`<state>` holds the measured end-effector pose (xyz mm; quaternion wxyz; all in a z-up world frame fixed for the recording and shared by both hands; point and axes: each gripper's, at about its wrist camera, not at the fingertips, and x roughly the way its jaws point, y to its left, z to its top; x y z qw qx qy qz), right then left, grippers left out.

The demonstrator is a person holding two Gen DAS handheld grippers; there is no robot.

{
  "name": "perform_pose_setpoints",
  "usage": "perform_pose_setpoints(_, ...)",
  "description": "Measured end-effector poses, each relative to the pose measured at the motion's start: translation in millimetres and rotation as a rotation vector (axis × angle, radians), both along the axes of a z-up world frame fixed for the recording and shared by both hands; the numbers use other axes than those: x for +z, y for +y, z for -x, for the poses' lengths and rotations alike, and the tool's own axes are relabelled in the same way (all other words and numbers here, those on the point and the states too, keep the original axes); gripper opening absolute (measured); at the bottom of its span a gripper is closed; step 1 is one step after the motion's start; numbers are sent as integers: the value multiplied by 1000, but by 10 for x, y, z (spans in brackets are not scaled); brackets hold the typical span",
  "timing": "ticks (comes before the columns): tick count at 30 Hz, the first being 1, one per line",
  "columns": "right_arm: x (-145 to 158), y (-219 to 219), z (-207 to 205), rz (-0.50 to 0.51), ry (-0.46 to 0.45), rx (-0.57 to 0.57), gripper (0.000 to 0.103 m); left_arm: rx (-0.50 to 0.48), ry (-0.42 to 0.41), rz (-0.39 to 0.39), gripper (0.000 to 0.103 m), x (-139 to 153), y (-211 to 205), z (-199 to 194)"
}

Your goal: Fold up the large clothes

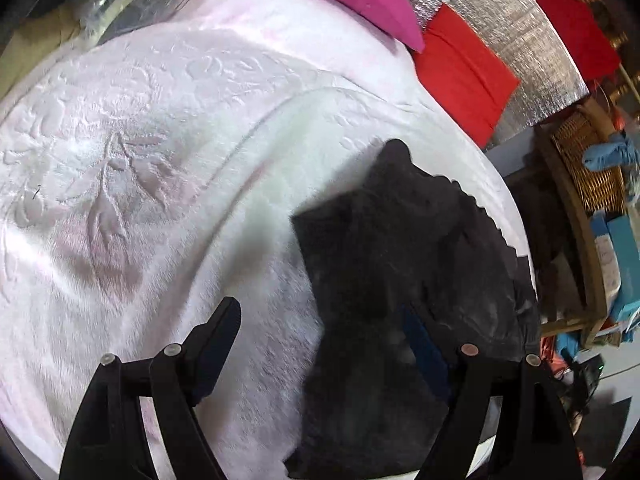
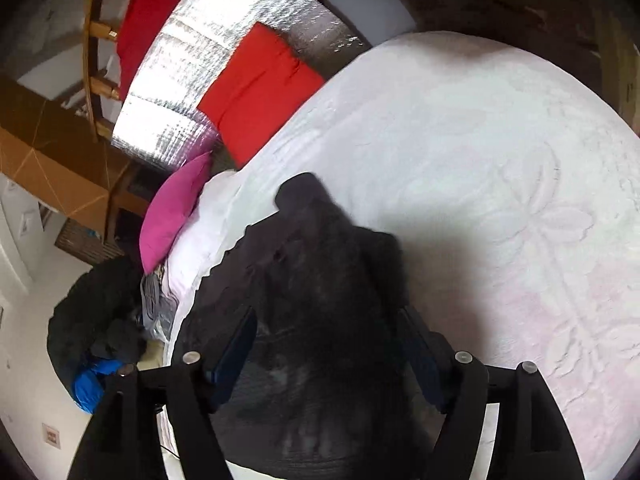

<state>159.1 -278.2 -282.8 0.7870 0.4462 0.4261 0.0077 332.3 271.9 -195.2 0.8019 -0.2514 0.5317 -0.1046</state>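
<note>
Left wrist view: the pale pink embossed floral bedspread (image 1: 120,168) fills the left of the frame, and the dark grey-black fabric garment (image 1: 400,260) lies bundled on it toward the right, close to the bed edge. The left gripper (image 1: 332,332) stands released; its left finger (image 1: 216,332) is over bare bedspread, and its right finger (image 1: 424,344) is over the garment. No cloth is pinched.

Right wrist view: the garment (image 2: 320,280) lies between the fingers of the right gripper (image 2: 328,344), its narrow end reaching away toward the middle of the bed. The jaws stand apart and the pads do not visibly press on the cloth, so this gripper is released too. Motion blur hides whether cloth brushes a pad.

Judged step: taking hold for the next fold or flattening.
- Select an edge or corner, not the bulk.
- Close each gripper on a single layer.
- Keep both grips level so the fold line stays straight.
- Draw the garment away from the bed edge to prevent a slide-off.
</note>
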Motion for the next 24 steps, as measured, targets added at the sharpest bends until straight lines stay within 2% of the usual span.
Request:
perform_pose_setpoints(6,-354,-223,-52,-63,57,59,76,-78,65,150,83,-346,68,-214)
perform_pose_setpoints(12,-527,-242,-92,-134,50,159,76,-157,58,283,86,-366,-65,-310)
perform_pose_setpoints(14,-567,-204,-126,-139,55,196,76,-187,62,288,86,-368,-151,-339)
perform_pose_setpoints(17,-648,-173,-171,-144,70,214,76,-254,60,251,86,-382,-324,-372)
perform_pose_setpoints(20,-707,-168,-223,-175,52,226,77,-318,53,250,86,-361,-449,-382)
perform_pose_setpoints(24,-789,-137,-326,-239,34,253,78,-344,59,260,88,-406,-528,-406)
